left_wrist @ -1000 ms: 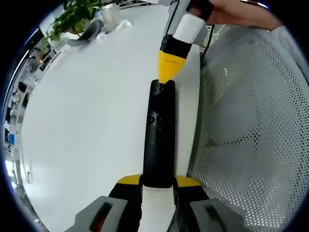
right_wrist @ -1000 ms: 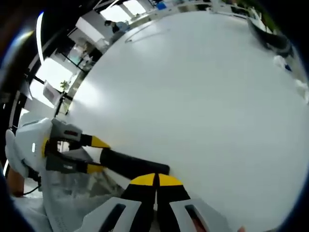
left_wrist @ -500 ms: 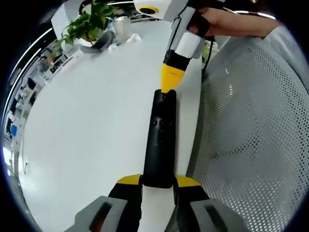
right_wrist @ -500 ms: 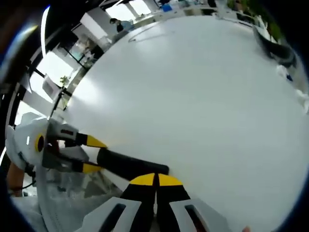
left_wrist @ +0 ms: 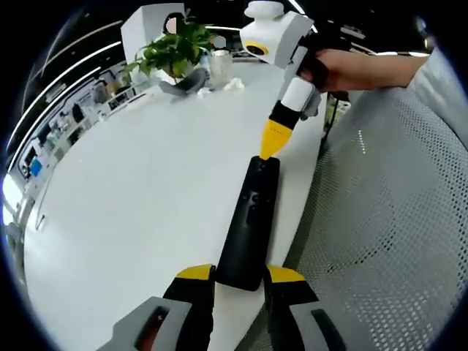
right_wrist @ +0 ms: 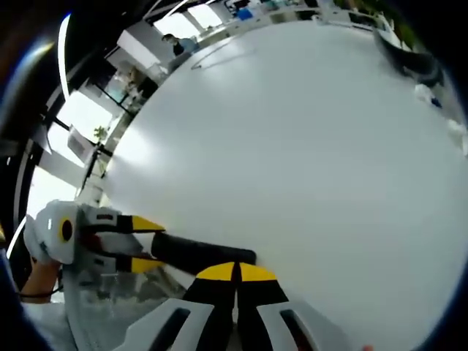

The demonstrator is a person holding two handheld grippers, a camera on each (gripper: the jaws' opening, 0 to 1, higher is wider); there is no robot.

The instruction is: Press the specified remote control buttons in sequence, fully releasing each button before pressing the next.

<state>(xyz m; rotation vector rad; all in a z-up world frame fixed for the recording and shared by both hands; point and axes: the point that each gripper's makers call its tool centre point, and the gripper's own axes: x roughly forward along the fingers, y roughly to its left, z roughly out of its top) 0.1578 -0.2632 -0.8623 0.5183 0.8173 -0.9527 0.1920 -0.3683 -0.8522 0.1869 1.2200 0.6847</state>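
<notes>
The black remote control (left_wrist: pixel 248 223) lay lengthwise near the edge of the white table (left_wrist: pixel 139 190), its near end clamped between the yellow-tipped jaws of the left gripper (left_wrist: pixel 240 281). At its far end the right gripper (left_wrist: pixel 272 146) had its jaws closed together, their yellow tip touching the remote's top end. In the right gripper view the remote (right_wrist: pixel 201 256) ran leftward from the closed tips (right_wrist: pixel 235 272) toward the left gripper (right_wrist: pixel 146 245). A potted plant (left_wrist: pixel 172 55) stood well apart.
</notes>
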